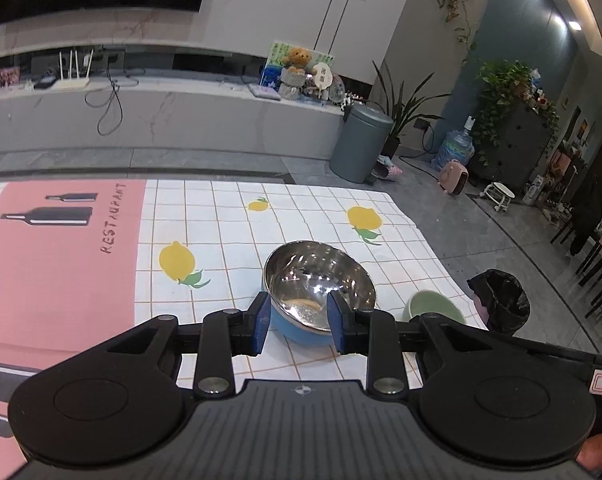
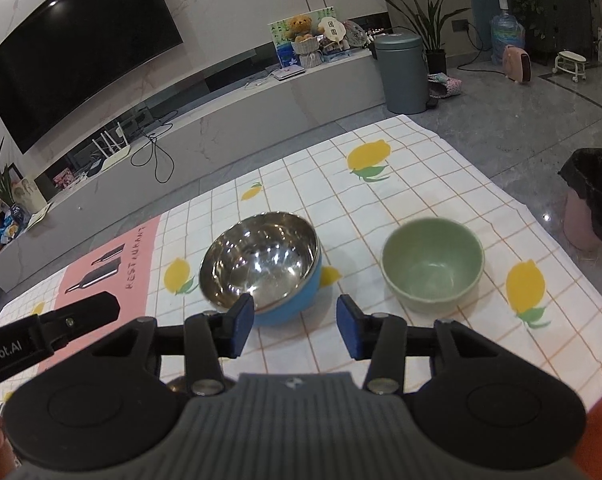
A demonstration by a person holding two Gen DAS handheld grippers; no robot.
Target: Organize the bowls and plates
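A steel bowl with a blue outside point(image 1: 319, 280) point(image 2: 261, 260) sits tilted on the lemon-print tablecloth point(image 1: 221, 240) point(image 2: 421, 184). My left gripper point(image 1: 299, 322) is open, its blue pads either side of the bowl's near rim; whether they touch it I cannot tell. A green bowl point(image 2: 433, 266) stands upright to the right of the steel bowl, also partly seen in the left wrist view point(image 1: 433, 310). My right gripper point(image 2: 295, 326) is open and empty, just short of the gap between the two bowls. The left gripper's body point(image 2: 49, 328) shows at the left edge of the right wrist view.
A pink mat with bottle prints point(image 1: 57, 264) point(image 2: 105, 276) covers the cloth's left part. On the floor past the table are a grey bin point(image 1: 361, 142) point(image 2: 405, 72) and a pink bin with a black liner point(image 1: 499, 300) point(image 2: 593, 200). A TV bench point(image 1: 161, 120) runs behind.
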